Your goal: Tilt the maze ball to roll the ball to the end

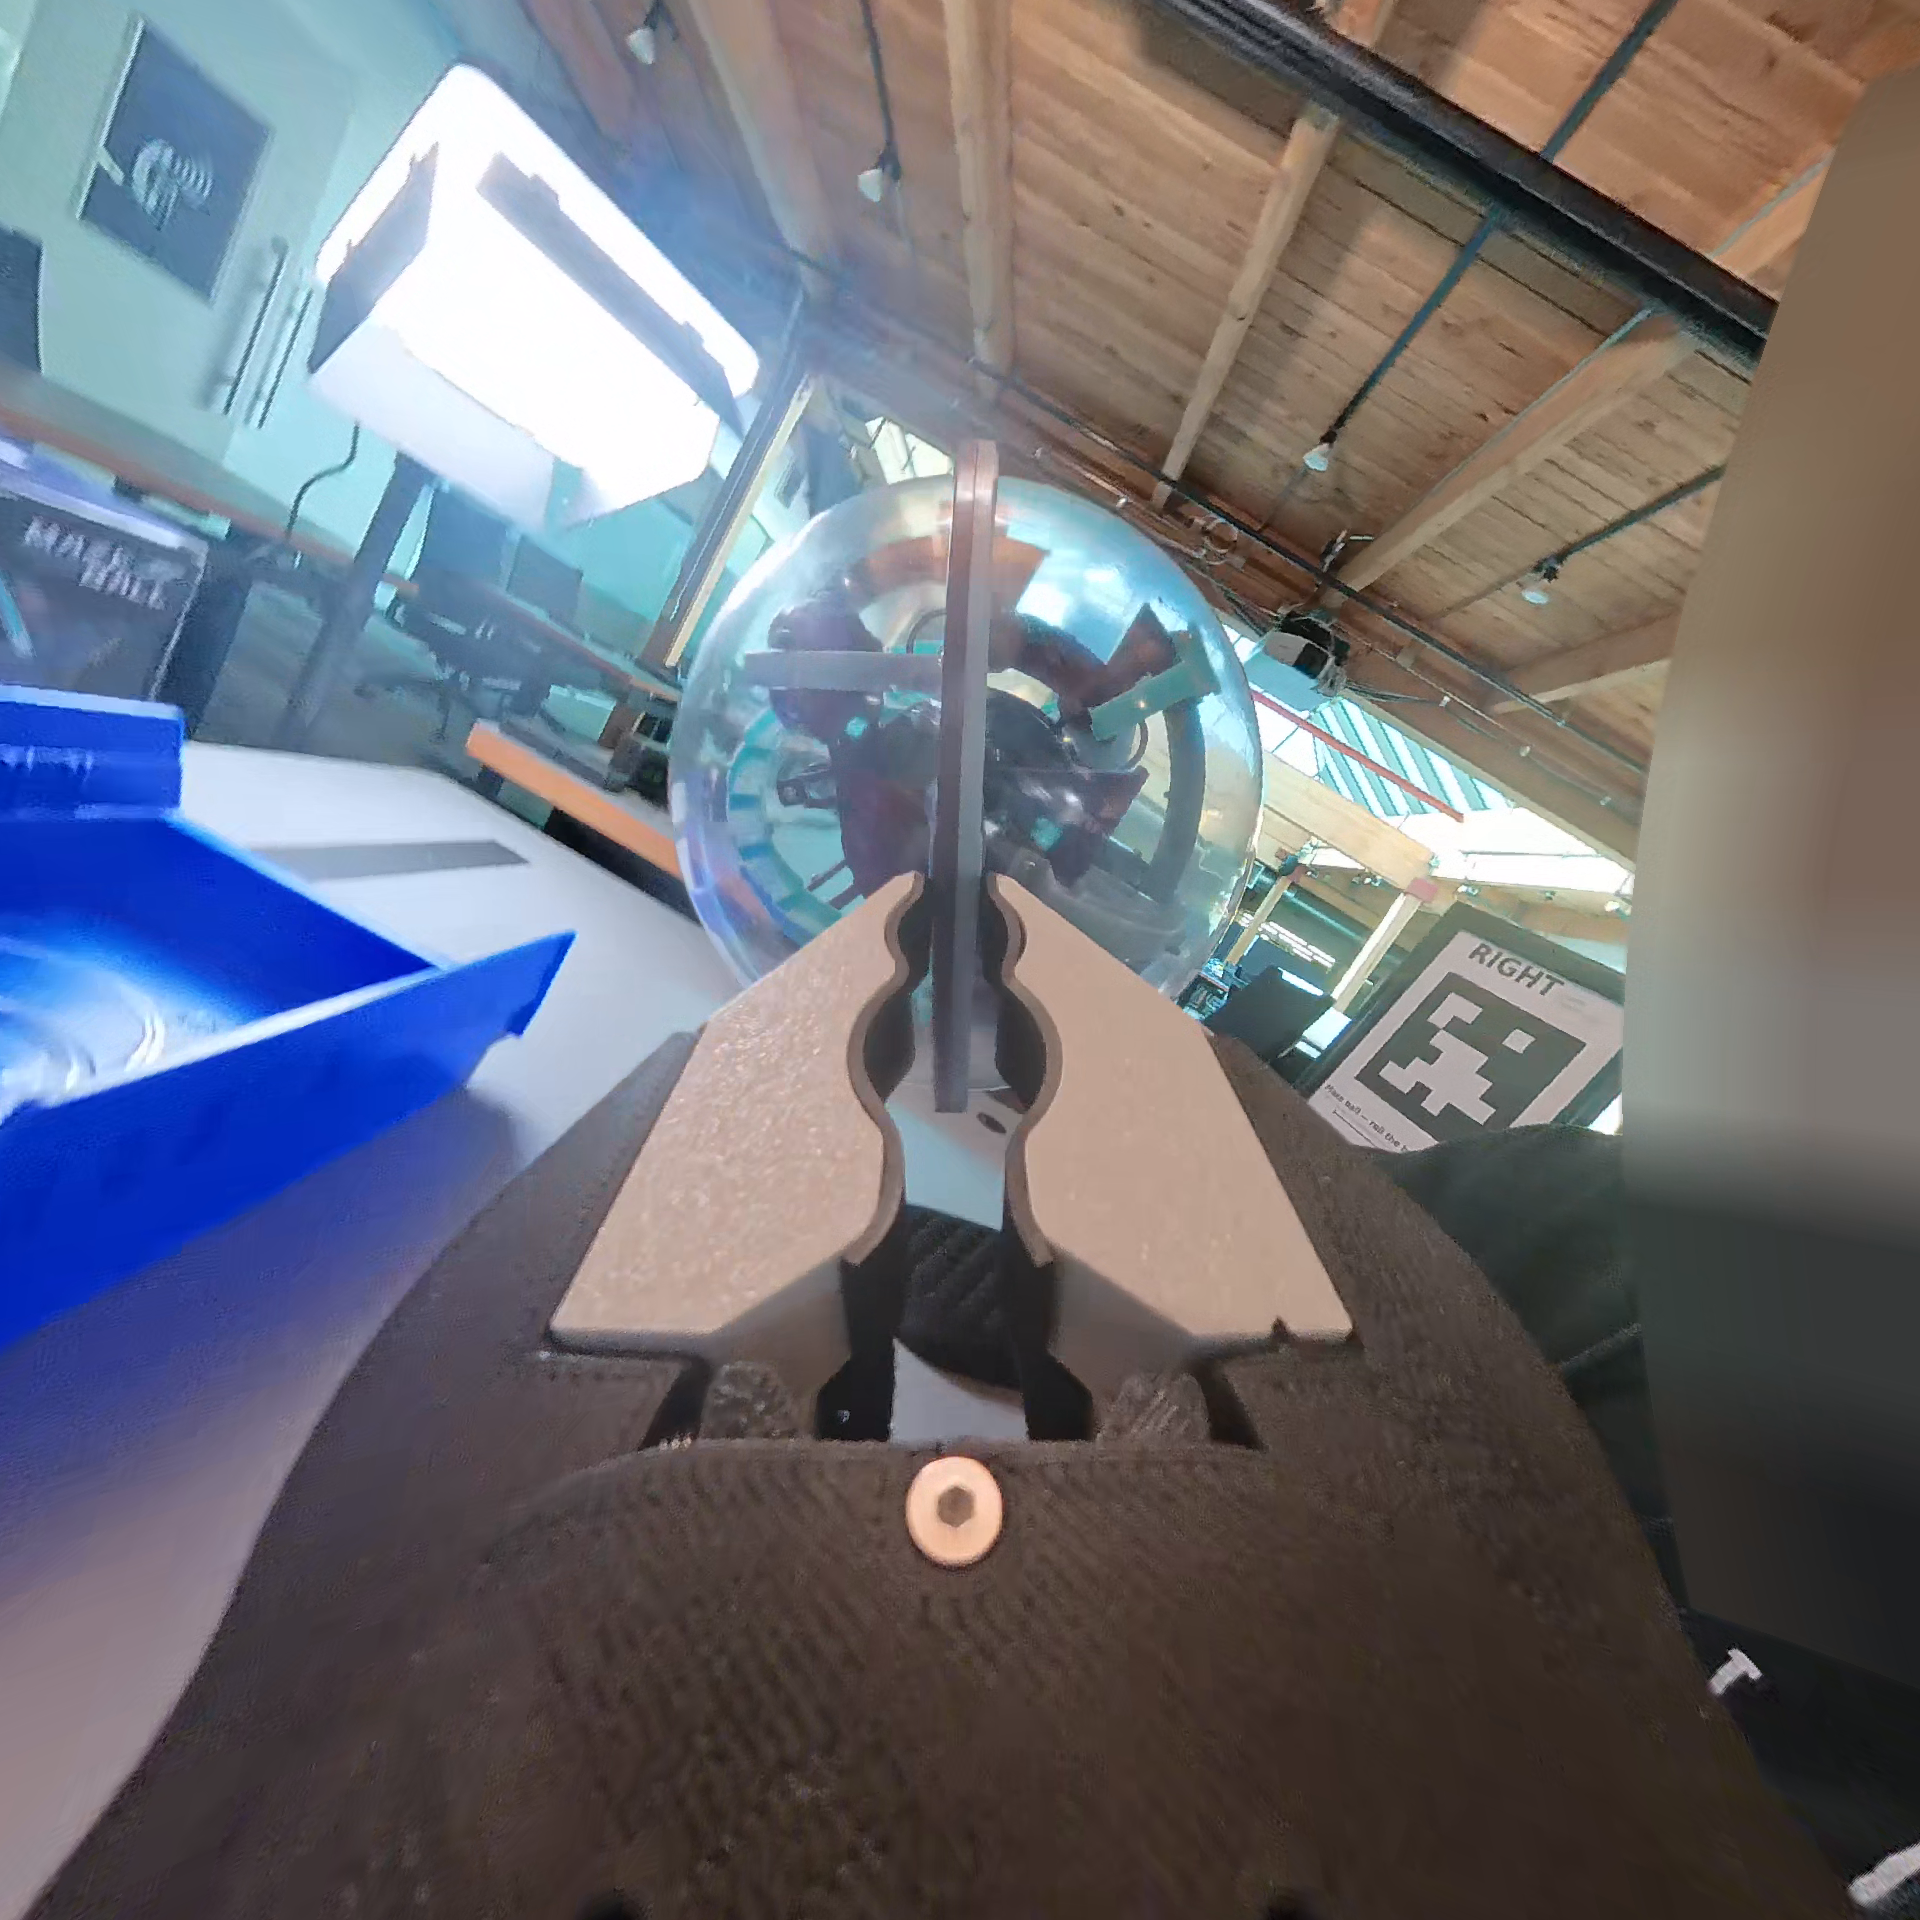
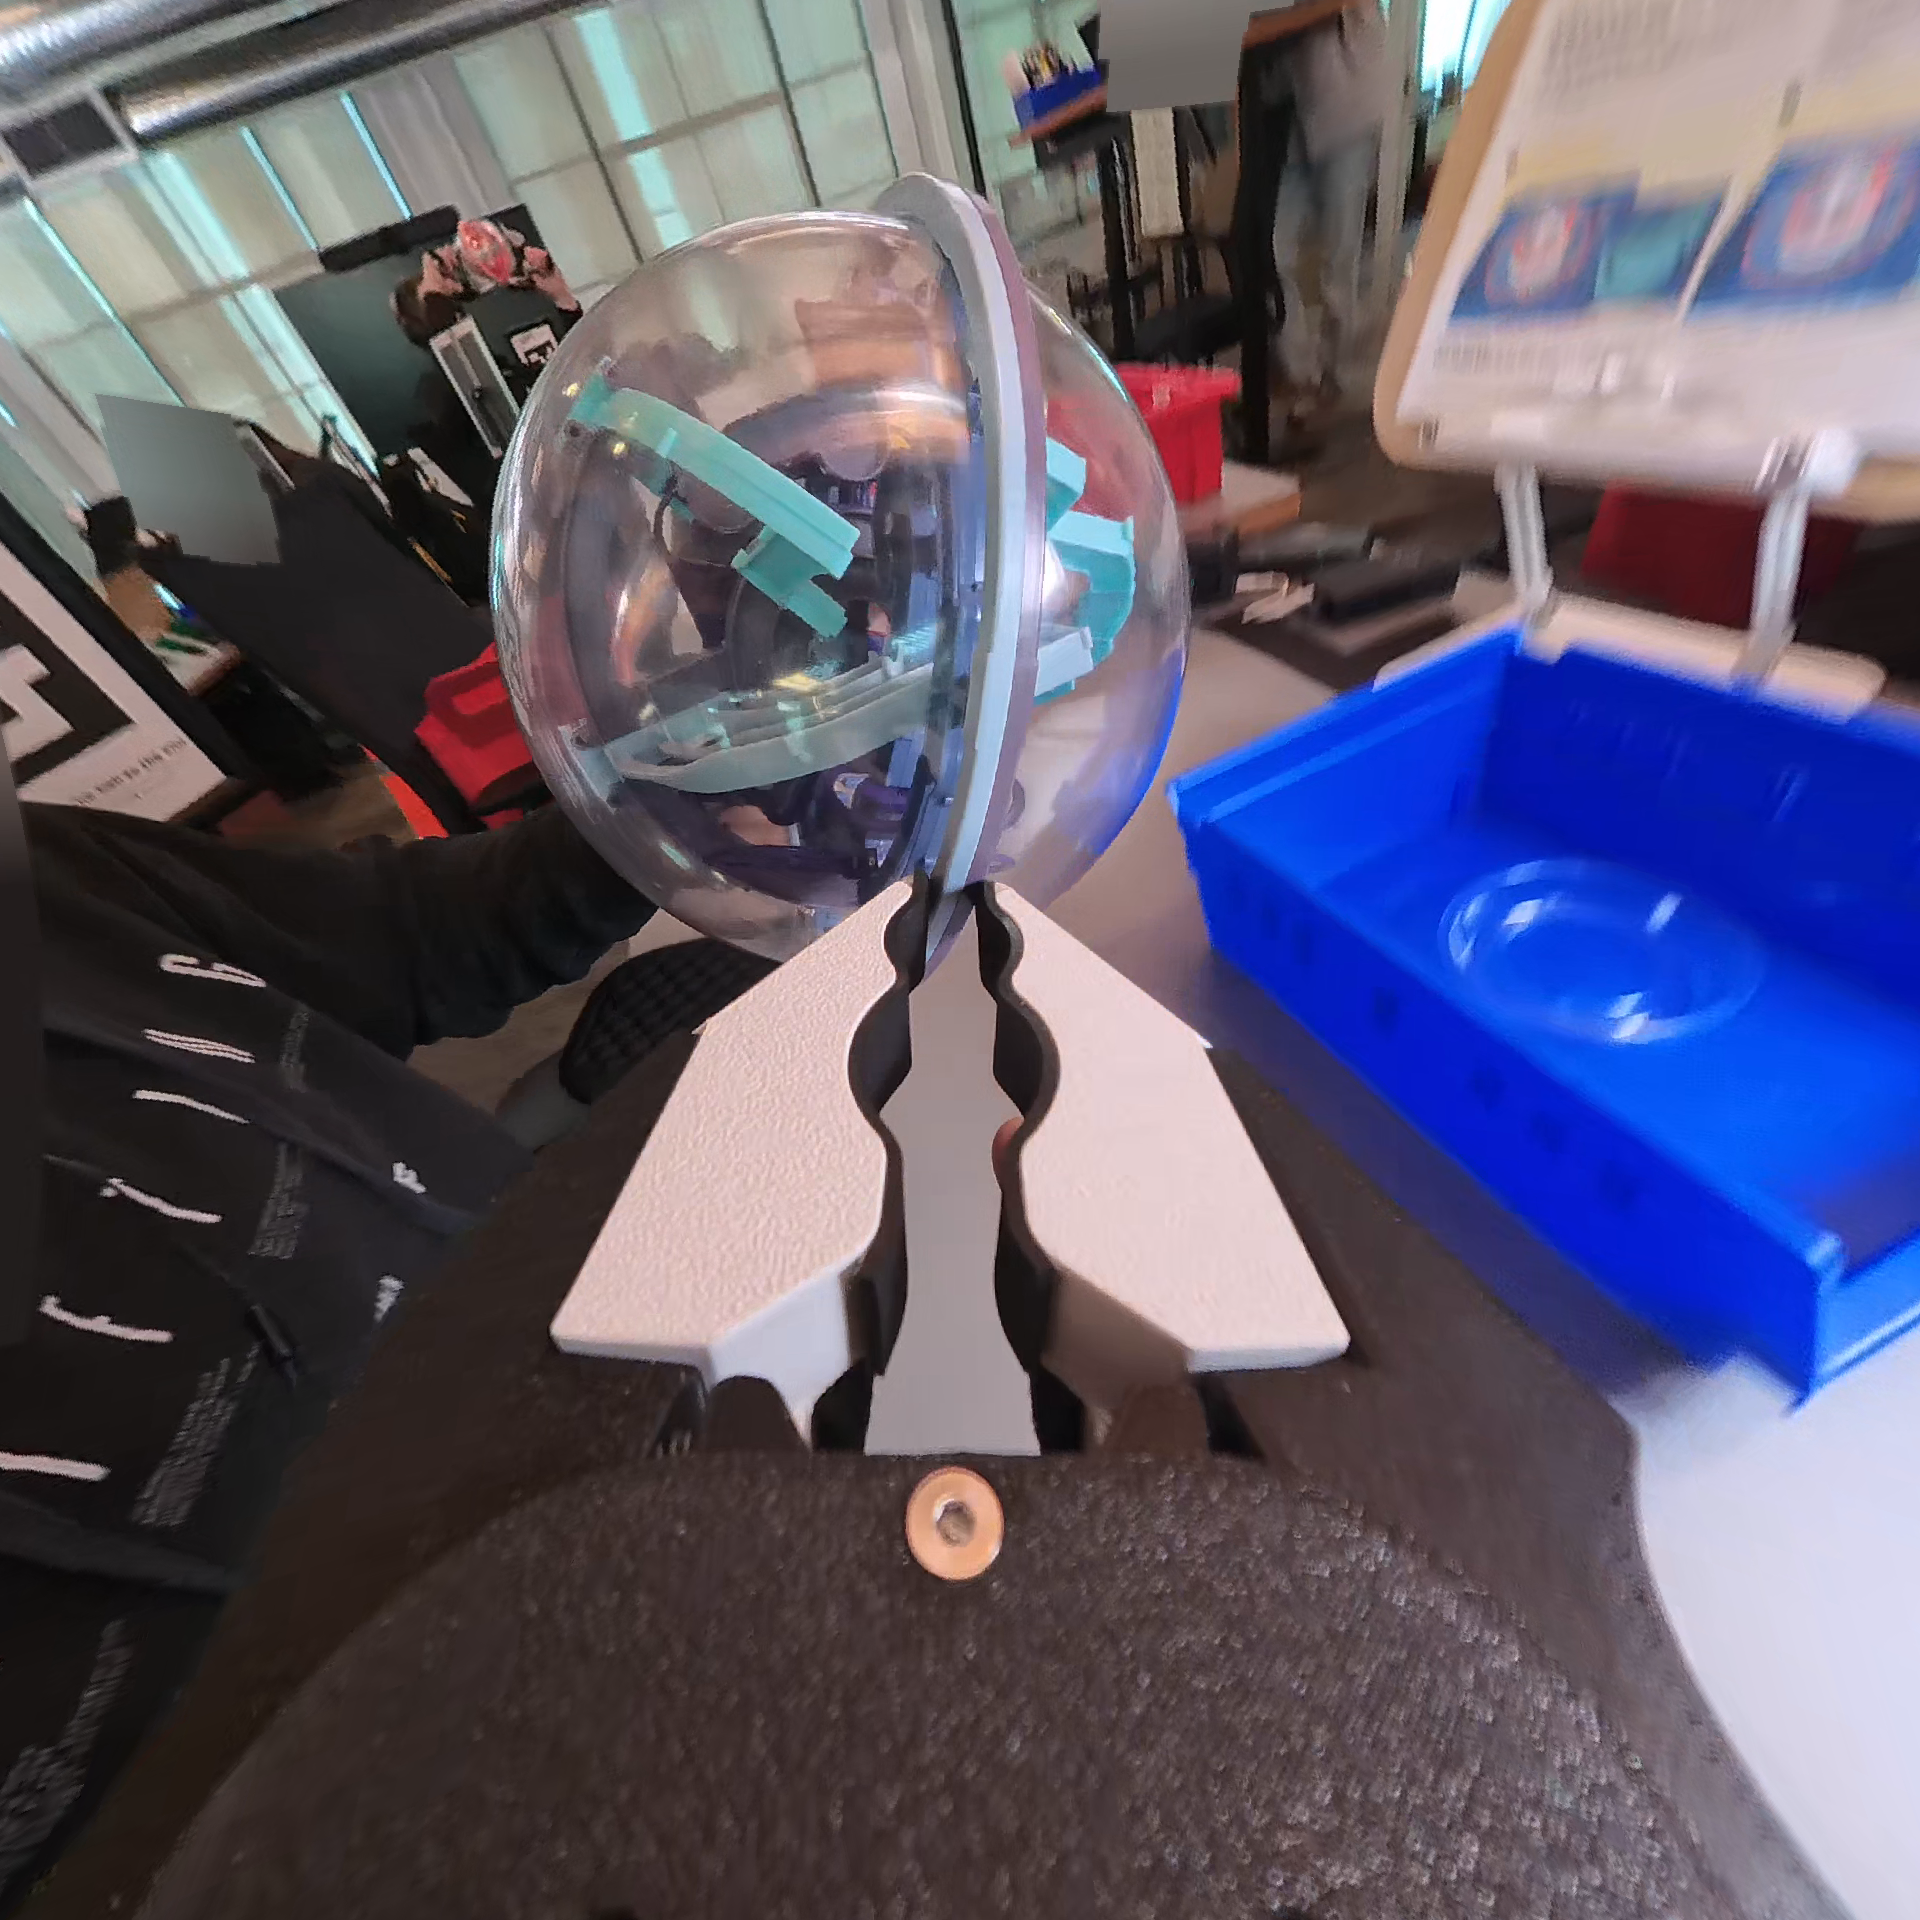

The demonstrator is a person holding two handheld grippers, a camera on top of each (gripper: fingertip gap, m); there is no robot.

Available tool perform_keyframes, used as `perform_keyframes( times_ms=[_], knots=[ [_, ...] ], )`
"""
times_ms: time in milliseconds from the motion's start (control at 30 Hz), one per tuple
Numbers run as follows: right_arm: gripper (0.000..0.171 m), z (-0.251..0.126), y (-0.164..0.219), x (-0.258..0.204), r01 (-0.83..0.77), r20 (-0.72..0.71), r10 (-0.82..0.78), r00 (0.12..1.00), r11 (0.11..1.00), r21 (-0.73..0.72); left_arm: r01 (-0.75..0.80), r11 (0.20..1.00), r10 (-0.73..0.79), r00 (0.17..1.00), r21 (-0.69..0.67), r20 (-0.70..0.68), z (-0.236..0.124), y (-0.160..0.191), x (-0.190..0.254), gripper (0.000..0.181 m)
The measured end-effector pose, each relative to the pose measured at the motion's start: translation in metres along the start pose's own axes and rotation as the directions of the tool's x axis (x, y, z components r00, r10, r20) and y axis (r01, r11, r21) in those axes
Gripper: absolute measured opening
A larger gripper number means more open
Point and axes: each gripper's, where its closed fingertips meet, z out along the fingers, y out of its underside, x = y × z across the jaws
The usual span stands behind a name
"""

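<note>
The maze ball [image 1: 1091, 727] is a clear plastic sphere with teal, grey and dark red tracks inside and a grey rim around its middle. It is held in the air above the table. My left gripper [image 1: 956, 904] is shut on the grey rim, which runs deep between the fingers. In the right wrist view the maze ball [image 2: 748, 582] stands above my right gripper [image 2: 948, 896], which is shut on the rim's lower edge with its fingertips only. The small ball inside is not clear to see.
A blue plastic bin [image 2: 1579, 935] with a clear round stand [image 2: 1600, 951] in it sits on the white table [image 2: 1787, 1538]; it also shows in the left wrist view [image 1: 208, 997]. A marker card [image 1: 1455, 1039] stands at the right. A person's dark sleeve [image 2: 312, 935] is at the left.
</note>
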Motion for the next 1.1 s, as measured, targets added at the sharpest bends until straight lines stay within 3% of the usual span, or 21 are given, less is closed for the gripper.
perform_keyframes(
  times_ms=[167,433,700,900,933,1000,1100],
  knots=[
    [0.007,0.004,0.054,0.013,-0.220,0.011,0.221,0.975,0.974,-0.057,0.140,0.987,-0.131,0.985,-0.075,0.112,-0.012,0.040,-0.030,0.007],
    [0.006,0.008,0.133,0.021,-0.507,0.013,0.513,0.858,0.852,-0.125,0.358,0.913,-0.303,0.916,-0.194,0.264,-0.030,0.098,-0.061,0.007],
    [0.007,0.010,0.173,0.020,-0.619,-0.027,0.628,0.778,0.757,-0.211,0.465,0.849,-0.365,0.860,-0.253,0.356,-0.043,0.132,-0.076,0.008],
    [0.006,0.010,0.175,0.019,-0.664,-0.014,0.678,0.735,0.716,-0.217,0.466,0.839,-0.356,0.861,-0.281,0.363,-0.046,0.137,-0.075,0.010],
    [0.007,0.010,0.174,0.019,-0.669,-0.009,0.683,0.731,0.713,-0.212,0.446,0.846,-0.339,0.873,-0.292,0.350,-0.045,0.135,-0.074,0.017],
    [0.006,0.011,0.171,0.019,-0.677,0.010,0.693,0.721,0.708,-0.202,0.380,0.859,-0.284,0.911,-0.343,0.299,-0.041,0.132,-0.066,0.051],
    [0.006,0.013,0.167,0.020,-0.665,0.010,0.680,0.733,0.720,-0.199,0.150,0.894,-0.045,0.967,-0.422,0.249,-0.033,0.124,-0.062,0.095]
  ],
)
